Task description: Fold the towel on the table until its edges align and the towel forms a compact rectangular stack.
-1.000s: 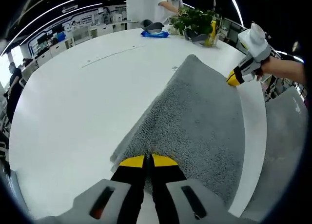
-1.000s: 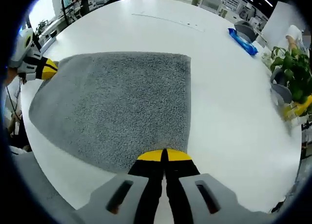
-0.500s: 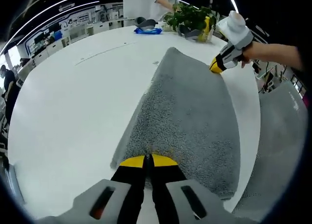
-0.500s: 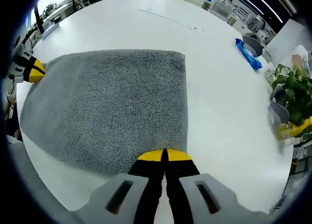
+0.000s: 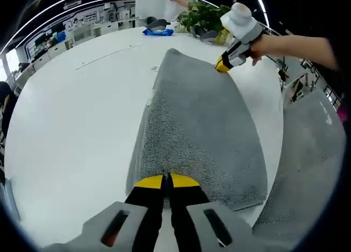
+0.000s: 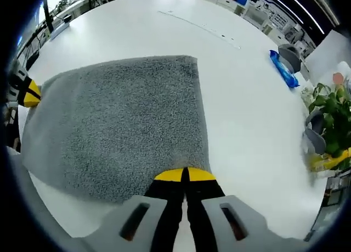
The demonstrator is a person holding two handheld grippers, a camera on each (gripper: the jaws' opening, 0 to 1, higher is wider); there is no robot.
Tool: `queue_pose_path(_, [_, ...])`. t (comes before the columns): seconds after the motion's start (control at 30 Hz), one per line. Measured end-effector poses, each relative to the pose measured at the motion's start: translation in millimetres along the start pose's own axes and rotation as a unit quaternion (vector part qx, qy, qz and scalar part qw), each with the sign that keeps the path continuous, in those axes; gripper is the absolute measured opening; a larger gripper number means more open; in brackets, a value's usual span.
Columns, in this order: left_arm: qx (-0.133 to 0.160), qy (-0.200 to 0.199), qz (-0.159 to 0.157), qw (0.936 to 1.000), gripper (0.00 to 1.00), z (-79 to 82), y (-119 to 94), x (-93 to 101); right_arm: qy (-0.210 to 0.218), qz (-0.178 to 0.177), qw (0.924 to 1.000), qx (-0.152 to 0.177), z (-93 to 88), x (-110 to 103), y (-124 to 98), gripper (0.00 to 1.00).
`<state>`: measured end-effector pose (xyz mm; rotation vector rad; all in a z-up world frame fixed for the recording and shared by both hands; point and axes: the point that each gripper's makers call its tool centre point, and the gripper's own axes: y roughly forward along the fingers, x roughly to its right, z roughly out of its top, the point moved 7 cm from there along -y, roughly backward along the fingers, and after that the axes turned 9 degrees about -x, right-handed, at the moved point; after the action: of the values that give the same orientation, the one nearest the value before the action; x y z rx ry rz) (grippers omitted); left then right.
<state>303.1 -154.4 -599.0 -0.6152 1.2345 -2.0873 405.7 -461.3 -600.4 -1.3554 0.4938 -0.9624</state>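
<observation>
Towel [image 5: 200, 126]: grey terry cloth, coarse looped pile, matt, nubbly all over. Table [image 5: 71, 115] under it: white, smooth, faint sheen, no grain. Left gripper [image 5: 167, 182]: black plastic-looking jaws with glossy yellow tips pressed together on the towel edge; grey matt housing behind the jaws. Right gripper [image 6: 184, 175]: same finish, yellow tips closed on the towel's near edge. Beyond the towel's far corner, a blue packet [image 6: 283, 68], shiny like plastic film. Beside that packet, a leafy plant [image 6: 334, 106], glossy green leaves.

Bright, even overhead light — sharp centre, fisheye-warped edges
</observation>
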Motion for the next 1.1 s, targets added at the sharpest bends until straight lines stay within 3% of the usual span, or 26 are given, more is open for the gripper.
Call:
queue_pose_path(0.37, [-0.005,0.006,-0.016,0.9998,0.03,1.2,3.3,26.0,-0.005,0.000,1.0000,0.006,12.6,14.5,4.8,0.00])
queue_pose_path(0.57, [-0.014,0.005,-0.023,0.9996,0.03,5.7,6.5,37.9,-0.029,-0.005,0.9996,-0.003,21.4,21.7,8.2,0.00])
queue_pose_path(0.73, [-0.028,0.009,-0.017,0.9994,0.03,12.6,10.1,49.2,-0.052,-0.005,0.9986,0.005,27.6,29.0,11.1,0.00])
queue_pose_path(1.1, [-0.028,-0.022,0.007,0.9993,0.03,25.5,19.0,76.5,-0.080,0.012,0.9965,0.023,44.8,48.7,18.2,0.00])
